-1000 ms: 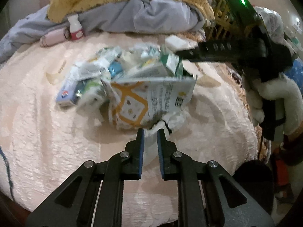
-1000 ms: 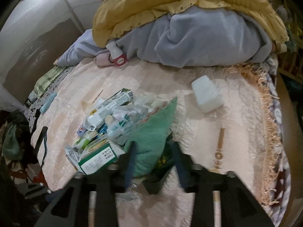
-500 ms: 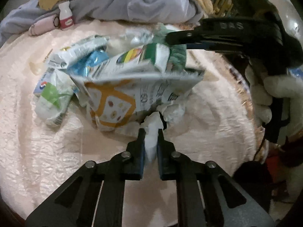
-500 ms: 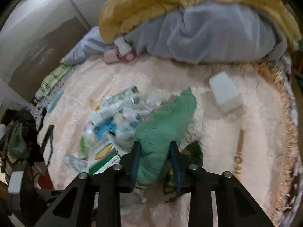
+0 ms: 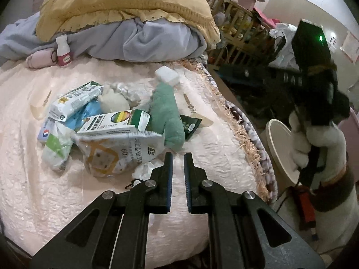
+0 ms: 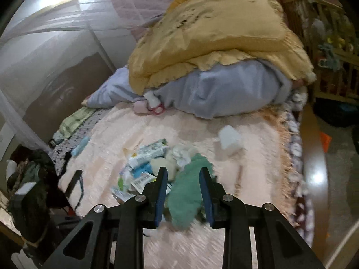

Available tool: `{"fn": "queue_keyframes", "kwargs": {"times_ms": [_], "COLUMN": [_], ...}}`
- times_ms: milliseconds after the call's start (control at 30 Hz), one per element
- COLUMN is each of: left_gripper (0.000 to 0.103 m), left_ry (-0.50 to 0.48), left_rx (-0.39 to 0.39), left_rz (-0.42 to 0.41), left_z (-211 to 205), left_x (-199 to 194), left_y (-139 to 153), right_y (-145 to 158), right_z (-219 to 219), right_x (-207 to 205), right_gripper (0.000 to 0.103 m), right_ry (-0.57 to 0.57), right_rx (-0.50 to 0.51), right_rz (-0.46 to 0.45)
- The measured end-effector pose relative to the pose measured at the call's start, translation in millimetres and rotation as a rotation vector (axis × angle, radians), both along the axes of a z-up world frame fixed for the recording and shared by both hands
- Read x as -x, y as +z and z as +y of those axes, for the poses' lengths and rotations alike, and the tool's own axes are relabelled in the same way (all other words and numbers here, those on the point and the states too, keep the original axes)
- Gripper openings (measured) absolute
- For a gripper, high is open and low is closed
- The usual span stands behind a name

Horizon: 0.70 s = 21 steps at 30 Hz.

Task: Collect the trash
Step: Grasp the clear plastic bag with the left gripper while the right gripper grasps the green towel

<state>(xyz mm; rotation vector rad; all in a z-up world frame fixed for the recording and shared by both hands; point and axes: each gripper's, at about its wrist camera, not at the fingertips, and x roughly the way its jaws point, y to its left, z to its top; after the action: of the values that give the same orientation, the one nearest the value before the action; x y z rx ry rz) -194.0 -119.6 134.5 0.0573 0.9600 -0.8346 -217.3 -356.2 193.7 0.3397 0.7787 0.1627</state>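
Note:
A heap of trash lies on the pink bedspread [image 5: 44, 197]: a white printed bag [image 5: 119, 152], a green-and-white carton [image 5: 116, 122], a long white box [image 5: 75, 99], blue wrappers, crumpled tissue [image 5: 143, 170] and a green plush cloth [image 5: 167, 116]. My left gripper [image 5: 178, 157] hovers just in front of the heap, jaws a narrow gap apart, empty. My right gripper [image 6: 182, 172] is open and held above the green cloth [image 6: 190, 190], not touching it. The right gripper's body shows off the bed's right edge in the left wrist view [image 5: 314, 71].
A yellow blanket [image 5: 125, 4] over a grey quilt [image 5: 157, 42] is piled at the bed's head. A small red-and-white bottle [image 5: 64, 50] and a white block [image 5: 167, 75] lie on the bedspread. A round white lid [image 5: 282, 148] and clutter stand right of the bed.
My left gripper let go of the white tissue and backed off. My right gripper released the green cloth, opened and rose away; the heap settled back on the bed.

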Motion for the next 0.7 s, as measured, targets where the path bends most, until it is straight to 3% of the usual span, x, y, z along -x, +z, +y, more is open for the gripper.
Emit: {"fn": "queue_keyframes", "kwargs": {"times_ms": [67,133,267,333,400,467,600,633,700], "left_gripper": [0.007,0.007,0.011,0.022,0.048,0.052,0.05,0.049,0.012], "left_ry": [0.015,0.026,0.028,0.034,0.046,0.061,0.063,0.063,0.044], "left_rx": [-0.008,-0.02,-0.052,-0.078,-0.098,-0.102,-0.105,-0.128,-0.127], "left_rz": [0.002,0.018,0.061,0.068,0.068,0.071,0.097,0.102,0.125], "left_z": [2.4,9.1,24.9,30.1,33.4,33.8,23.4,20.0,17.5], "left_x": [-0.8,-1.5,-3.7,-2.9,-0.9,-2.0,-8.2,-9.3,-10.4], "left_y": [-1.6,-7.6,-26.1,-37.4,-48.8,-59.4,-77.2,-81.2,-84.4], "right_y": [-8.6,-20.7,-50.2,-66.0,-77.2,-85.9,-102.5,-103.9,-99.1], "right_z": [4.4,9.7,29.1,37.2,41.4,47.2,59.1,59.3,55.0], "right_x": [-0.1,-3.0,-21.4,-31.8,-39.5,-49.0,-65.1,-65.7,-60.9], "right_gripper": [0.03,0.051,0.054,0.054,0.054,0.054,0.054,0.049,0.045], "right_ry": [0.001,0.026,0.077,0.092,0.111,0.122,0.132,0.122,0.115], "right_rx": [0.023,0.019,0.04,0.056,0.047,0.06,0.123,0.137,0.115], "right_rz": [0.02,0.043,0.127,0.17,0.192,0.211,0.24,0.236,0.213]}}
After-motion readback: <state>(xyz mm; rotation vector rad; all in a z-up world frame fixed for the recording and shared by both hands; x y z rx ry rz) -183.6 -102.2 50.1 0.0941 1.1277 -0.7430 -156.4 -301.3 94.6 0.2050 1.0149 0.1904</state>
